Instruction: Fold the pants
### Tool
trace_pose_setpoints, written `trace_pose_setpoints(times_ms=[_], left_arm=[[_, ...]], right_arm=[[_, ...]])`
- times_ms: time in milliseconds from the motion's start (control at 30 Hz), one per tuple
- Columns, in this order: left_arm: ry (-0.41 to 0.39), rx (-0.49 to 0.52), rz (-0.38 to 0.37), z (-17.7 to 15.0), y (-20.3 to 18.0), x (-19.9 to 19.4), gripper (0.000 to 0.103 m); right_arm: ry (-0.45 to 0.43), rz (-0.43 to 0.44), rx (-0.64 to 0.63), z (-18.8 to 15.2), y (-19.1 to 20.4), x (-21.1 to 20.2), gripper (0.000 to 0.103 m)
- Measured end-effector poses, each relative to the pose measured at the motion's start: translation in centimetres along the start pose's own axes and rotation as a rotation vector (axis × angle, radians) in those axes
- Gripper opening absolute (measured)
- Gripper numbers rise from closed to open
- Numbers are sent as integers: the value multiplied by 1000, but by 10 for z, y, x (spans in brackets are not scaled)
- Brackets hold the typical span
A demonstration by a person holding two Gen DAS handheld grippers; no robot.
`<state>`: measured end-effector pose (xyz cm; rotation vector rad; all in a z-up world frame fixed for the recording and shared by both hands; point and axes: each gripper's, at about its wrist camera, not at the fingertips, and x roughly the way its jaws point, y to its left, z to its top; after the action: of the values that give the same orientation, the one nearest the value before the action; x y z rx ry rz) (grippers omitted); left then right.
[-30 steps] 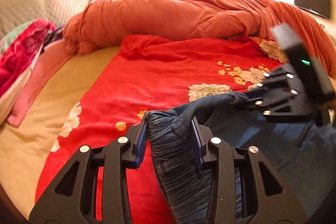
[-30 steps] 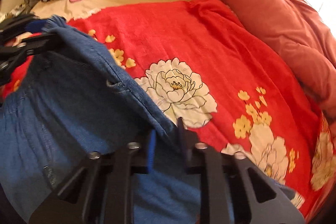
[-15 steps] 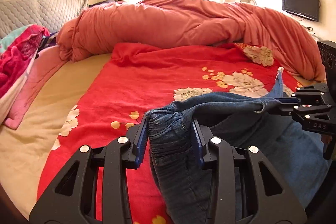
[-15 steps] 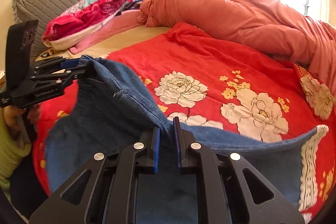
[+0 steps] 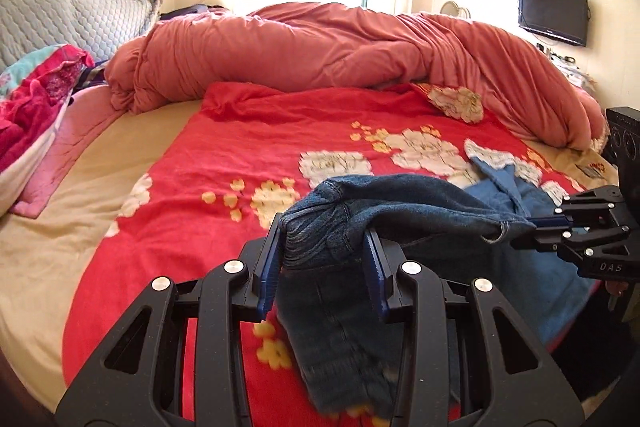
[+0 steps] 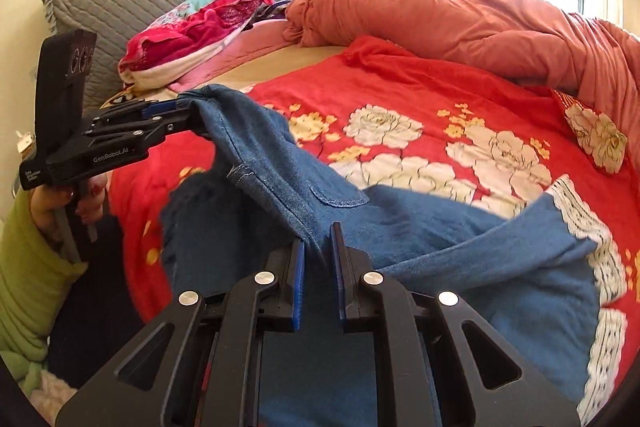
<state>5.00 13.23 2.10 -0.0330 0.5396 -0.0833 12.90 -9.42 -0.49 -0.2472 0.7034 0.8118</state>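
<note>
Pants (image 5: 344, 339) lower end blurred, cut by frame edge (left view); right gripper (image 5: 538, 225) body cropped at right.

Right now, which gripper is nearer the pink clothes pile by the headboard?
Left. The left gripper grips the pants nearer the pile; the right gripper grips them farther across the bed.

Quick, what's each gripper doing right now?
Left gripper: shut on the bunched waistband of the jeans.
Right gripper: shut on the jeans' edge.
</note>
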Motion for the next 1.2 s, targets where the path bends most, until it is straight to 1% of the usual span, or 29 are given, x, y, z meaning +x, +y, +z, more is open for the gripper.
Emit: trace_pose_setpoints(times_ms=[133, 267, 367, 533, 600, 700, 767, 800, 900, 967, 1000, 1067, 1133, 1167, 1200], left_arm=[[42, 5, -14, -14, -4, -12, 29], [103, 8, -6, -27, -6, -18, 30], [161, 4, -3, -37, -4, -16, 31], [229, -8, -8, -52, 0, -16, 33], [247, -21, -15, -58, 2, -17, 36], [269, -71, -41, -64, 9, -23, 36], [271, -101, -25, -67, 15, -32, 36], [261, -114, 3, -67, 19, -41, 36], [207, -133, 2, -54, 22, -61, 36], [168, -127, -19, -37, 13, -67, 36], [156, -131, -56, -28, 6, -65, 36], [159, -138, -110, -16, -8, -55, 36], [176, -111, -152, -9, -28, -38, 36], [188, -96, -160, -9, -36, -30, 36], [227, -81, -157, -12, -44, -16, 36]], right_arm=[[6, 19, 1, -9, 7, -10, 11], [27, 30, -54, -18, 21, -15, 11], [71, 33, -86, -27, 30, -9, 11], [141, 56, -116, -48, 42, 1, 11], [158, 50, -125, -55, 44, 4, 11], [167, 61, -112, -59, 44, 4, 11], [159, 65, -125, -60, 46, -1, 11], [156, 70, -130, -60, 46, -3, 11], [153, 83, -141, -64, 49, -7, 11], [164, 95, -133, -67, 49, -3, 11], [167, 99, -131, -69, 50, -2, 11], [174, 105, -120, -73, 52, 1, 11], [175, 110, -110, -74, 52, 1, 13], [171, 116, -104, -76, 51, -2, 13], [170, 115, -102, -77, 51, -4, 13]])
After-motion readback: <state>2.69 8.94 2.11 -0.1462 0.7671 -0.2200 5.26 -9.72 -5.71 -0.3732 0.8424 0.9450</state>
